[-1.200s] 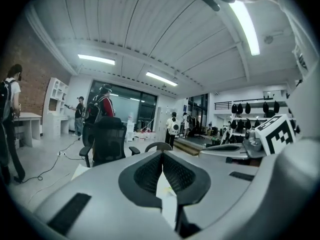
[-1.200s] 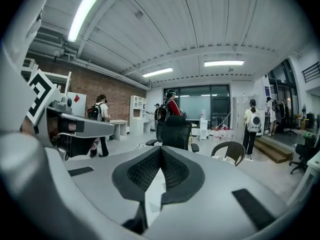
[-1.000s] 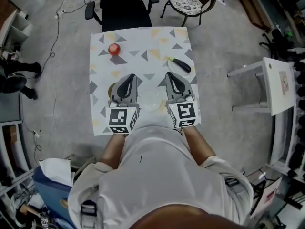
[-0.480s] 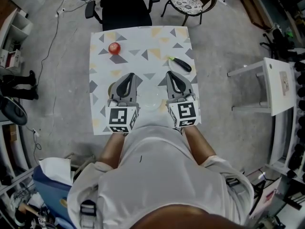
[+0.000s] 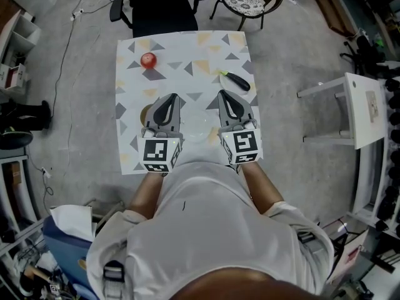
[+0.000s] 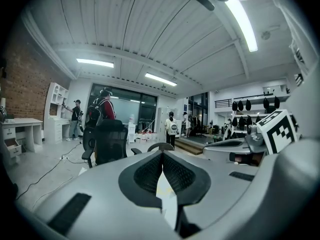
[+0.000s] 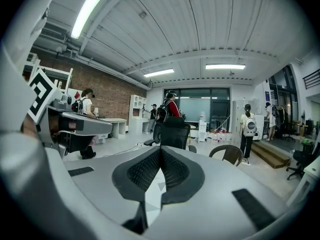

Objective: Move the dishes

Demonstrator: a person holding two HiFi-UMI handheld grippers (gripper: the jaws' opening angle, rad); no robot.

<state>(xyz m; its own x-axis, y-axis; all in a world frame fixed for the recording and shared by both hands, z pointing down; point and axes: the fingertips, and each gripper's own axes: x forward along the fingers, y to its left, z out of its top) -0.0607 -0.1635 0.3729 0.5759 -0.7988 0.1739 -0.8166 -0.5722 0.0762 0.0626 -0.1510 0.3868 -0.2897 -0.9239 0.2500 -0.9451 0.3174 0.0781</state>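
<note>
Your left gripper (image 5: 167,100) has its 2 jaws closed tip to tip, with nothing between them. Your right gripper (image 5: 226,96) is the same: jaws closed and empty. Both lie low over the near edge of the table (image 5: 187,49), side by side and pointing away from you.

A clear dish (image 5: 199,129) sits on the table right between the 2 grippers. A brown dish (image 5: 145,114) peeks out just left of the left gripper. Neither gripper holds a dish.

I think this could be a pause before a dish gets picked up, or a rest after the dishes were put where they belong. 1 look cannot tell which. If you do grab a dish, the jaws must open first. The clear dish is hard to see, so aim for its rim.

Farther out, an eggplant (image 5: 237,81) lies near the right side of the table and a red fruit (image 5: 148,59) sits at the far left. The tablecloth is white with grey and yellow triangles.

Past the table stand a black chair (image 5: 161,8) and a round chair (image 5: 245,1) on a grey floor. A white side table (image 5: 365,108) stands to your right. People walk about far back in the room.
</note>
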